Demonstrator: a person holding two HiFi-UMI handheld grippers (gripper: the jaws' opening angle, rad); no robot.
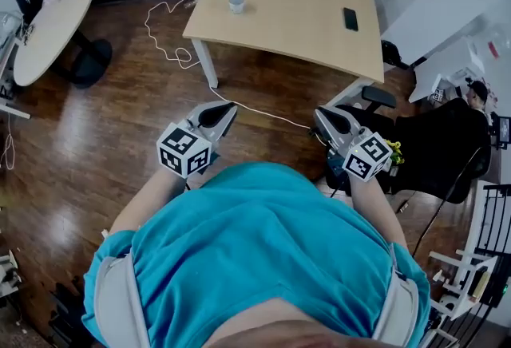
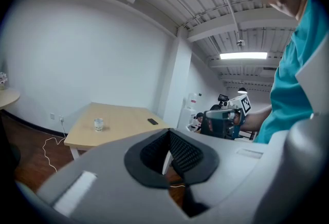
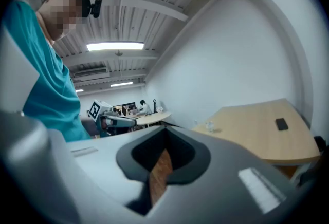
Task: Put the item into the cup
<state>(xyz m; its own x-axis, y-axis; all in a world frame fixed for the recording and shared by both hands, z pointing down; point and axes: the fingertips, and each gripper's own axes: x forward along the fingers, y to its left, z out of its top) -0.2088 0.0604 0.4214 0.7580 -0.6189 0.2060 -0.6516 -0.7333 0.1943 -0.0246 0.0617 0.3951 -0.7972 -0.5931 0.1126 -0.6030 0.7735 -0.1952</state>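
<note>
**A:** Is there any writing you can read?

**B:** Only the black-and-white square codes on your 2 marker cubes. The pattern on the cup [image 1: 236, 3] is too small to read.

**A:** And the tools?

**B:** Your left gripper [image 1: 226, 108] and right gripper [image 1: 322, 113] are both pressed together, with nothing between the jaws.

**A:** Where are the task's things?

**B:** The cup stands near the left edge of the table [image 1: 287, 27]. The black item [image 1: 350, 18] lies flat near its right edge, well apart from the cup.

**A:** Room to move?

**B:** Open wood floor [image 1: 104, 139] lies between you and the table, with a white cable [image 1: 169, 51] trailing across it. A black chair [image 1: 443, 147] crowds your right.
</note>
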